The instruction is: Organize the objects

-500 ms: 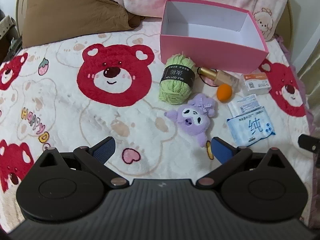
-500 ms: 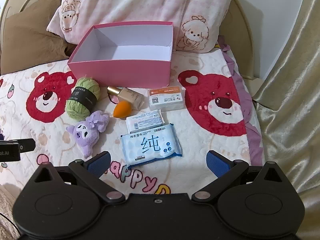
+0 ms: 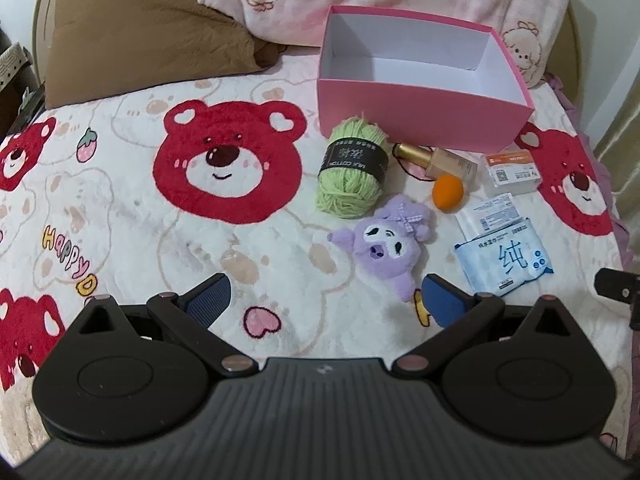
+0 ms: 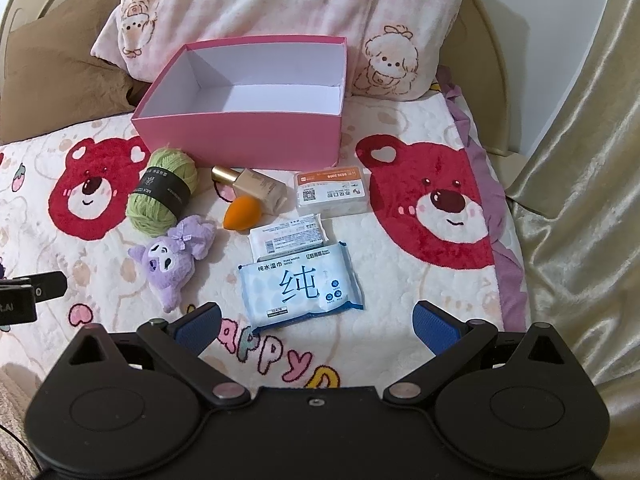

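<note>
Hovering above the plush bear-print bed point(image 4: 420, 280), the left hand-held gripper point(image 3: 328, 300) and the right hand-held gripper point(image 4: 316, 324) both stood wide open and empty, likely because nothing had yet been chosen. The rigid pink cardboard box point(image 4: 240, 140) sat empty at the far side, probably as the destination. Just near of it lay a fuzzy green yarn ball point(image 4: 162, 196), a smooth foundation bottle point(image 4: 256, 186), an orange sponge point(image 4: 240, 216), a purple plush toy point(image 4: 172, 260) and a crinkly wipes pack point(image 4: 300, 286).

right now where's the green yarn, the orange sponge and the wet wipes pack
green yarn point(image 3: 352, 168), left wrist view, on its black label band
orange sponge point(image 4: 241, 215), right wrist view, on its rounded body
wet wipes pack point(image 4: 300, 288), right wrist view, on the big blue character
</note>
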Demonstrator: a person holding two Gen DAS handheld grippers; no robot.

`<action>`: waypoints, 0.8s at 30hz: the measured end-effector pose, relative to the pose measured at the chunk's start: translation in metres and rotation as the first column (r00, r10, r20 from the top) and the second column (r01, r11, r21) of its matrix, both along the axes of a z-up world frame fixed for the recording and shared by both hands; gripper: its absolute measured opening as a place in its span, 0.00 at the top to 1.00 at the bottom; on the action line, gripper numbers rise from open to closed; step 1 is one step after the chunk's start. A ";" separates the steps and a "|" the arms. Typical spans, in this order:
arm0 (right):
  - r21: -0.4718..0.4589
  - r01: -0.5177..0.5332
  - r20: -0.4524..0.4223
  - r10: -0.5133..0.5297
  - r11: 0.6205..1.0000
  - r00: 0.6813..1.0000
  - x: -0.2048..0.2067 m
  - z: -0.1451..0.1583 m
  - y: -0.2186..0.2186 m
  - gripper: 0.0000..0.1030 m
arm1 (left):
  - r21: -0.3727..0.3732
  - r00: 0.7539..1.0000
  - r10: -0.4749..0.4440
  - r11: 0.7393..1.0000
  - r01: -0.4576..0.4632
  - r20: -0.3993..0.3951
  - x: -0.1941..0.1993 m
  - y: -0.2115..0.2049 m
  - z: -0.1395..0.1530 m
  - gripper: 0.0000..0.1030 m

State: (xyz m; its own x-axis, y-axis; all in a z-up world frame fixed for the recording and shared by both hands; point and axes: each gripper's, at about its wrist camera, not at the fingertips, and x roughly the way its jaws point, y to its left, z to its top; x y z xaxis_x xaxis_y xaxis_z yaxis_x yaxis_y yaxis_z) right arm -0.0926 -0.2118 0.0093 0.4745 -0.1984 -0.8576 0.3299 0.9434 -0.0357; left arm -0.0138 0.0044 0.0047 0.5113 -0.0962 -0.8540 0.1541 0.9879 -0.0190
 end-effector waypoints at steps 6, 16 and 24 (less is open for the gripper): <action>0.000 0.000 0.005 0.000 1.000 1.000 0.001 0.001 -0.002 0.00 | -0.030 1.000 -0.002 1.000 0.002 -0.010 -0.001 0.000 0.000 0.00; 0.063 0.008 0.016 -0.009 0.998 1.000 0.000 0.001 -0.006 0.00 | -0.058 1.000 0.000 0.998 0.000 0.006 -0.002 0.008 -0.003 0.00; 0.007 0.029 0.015 -0.029 1.000 0.999 0.000 0.000 -0.009 0.00 | -0.080 1.000 0.009 0.997 -0.009 0.003 -0.001 0.011 0.001 0.00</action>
State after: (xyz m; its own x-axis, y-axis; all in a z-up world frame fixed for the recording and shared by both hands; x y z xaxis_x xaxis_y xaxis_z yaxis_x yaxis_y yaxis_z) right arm -0.0925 -0.2208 0.0096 0.4812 -0.2069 -0.8519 0.3577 0.9335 -0.0246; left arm -0.0151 0.0157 0.0055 0.5155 -0.1598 -0.8419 0.1455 0.9845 -0.0978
